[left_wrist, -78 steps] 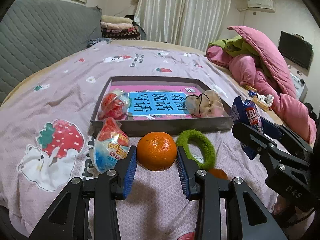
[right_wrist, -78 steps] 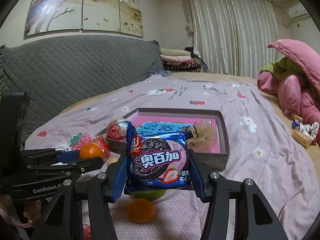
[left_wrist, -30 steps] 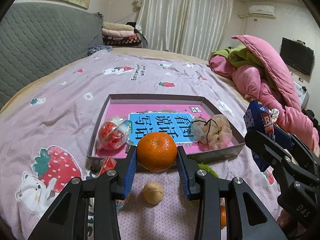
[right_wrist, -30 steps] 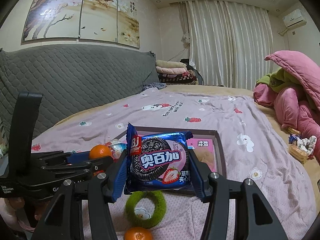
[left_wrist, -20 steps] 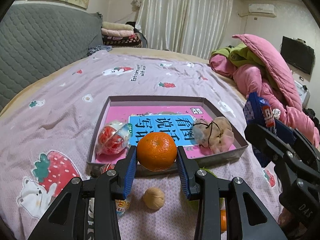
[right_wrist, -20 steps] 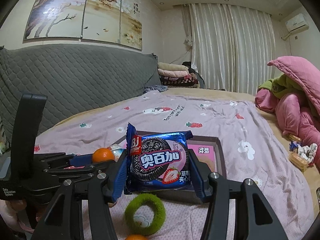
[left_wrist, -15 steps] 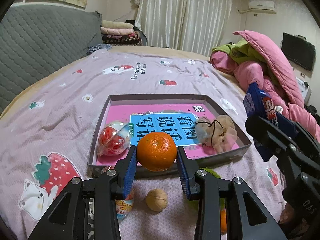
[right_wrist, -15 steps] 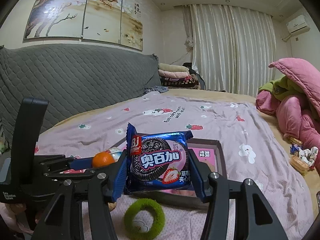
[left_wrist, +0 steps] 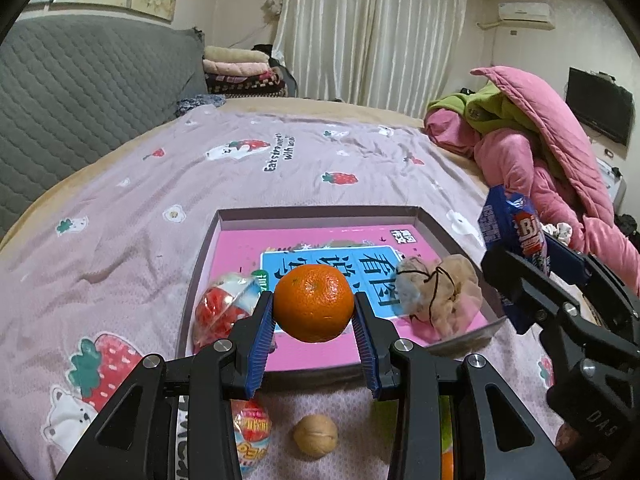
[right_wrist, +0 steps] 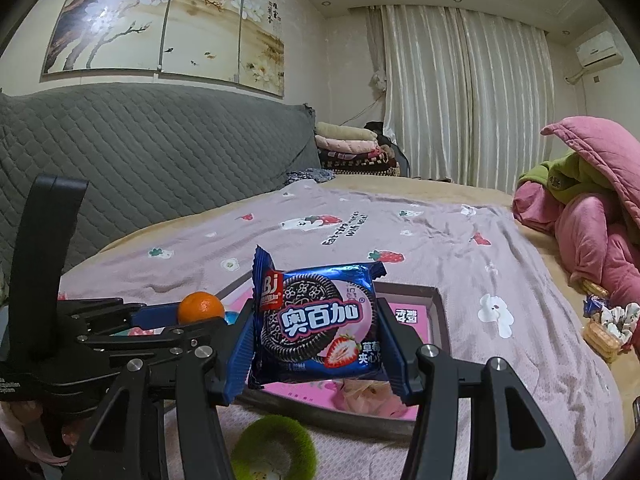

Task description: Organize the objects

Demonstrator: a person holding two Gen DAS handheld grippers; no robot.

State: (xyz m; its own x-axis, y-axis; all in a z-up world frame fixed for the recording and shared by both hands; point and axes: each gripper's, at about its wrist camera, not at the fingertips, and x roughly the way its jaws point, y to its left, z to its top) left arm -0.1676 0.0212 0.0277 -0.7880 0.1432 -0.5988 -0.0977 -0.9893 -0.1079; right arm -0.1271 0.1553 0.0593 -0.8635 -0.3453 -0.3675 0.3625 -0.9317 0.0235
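bedspread [left_wrist: 120,208]: pink, soft, printed. Everything sits on it, so expect give under any load.
red-white capsule [left_wrist: 224,308]: already in the tray, near-left corner, touching the left wall.
left gripper [left_wrist: 314,328]: clamped on the orange [left_wrist: 314,302], blue pads on both sides, fruit held in the air above the near part of the tray [left_wrist: 320,213].
drop spot, left: bare pink floor between the capsule and the mesh pouch [left_wrist: 438,298]. Judgement: go a bit further past the near wall, lower until the fruit is nearly on the floor, then release. It's round and will roll if dropped from height.
walnut [left_wrist: 315,436]: loose on the bed, just short of the tray's near wall. Small snack ball [left_wrist: 252,432] beside it to the left. Both not yet tidied.
green ring [right_wrist: 276,450]: on the bed in front of the tray, low in the right wrist view.
right gripper [right_wrist: 316,344]: squeezing the cookie packet [right_wrist: 320,328] by its two side edges, packet upright, face to camera, above the tray's right half.
drop spot, right: likely the back right corner, behind the pouch; lay it flat, not on edge.
risk: both grippers converge on one small tray. Place one, clear out, then the other. Don't knock the near wall; it looks light.
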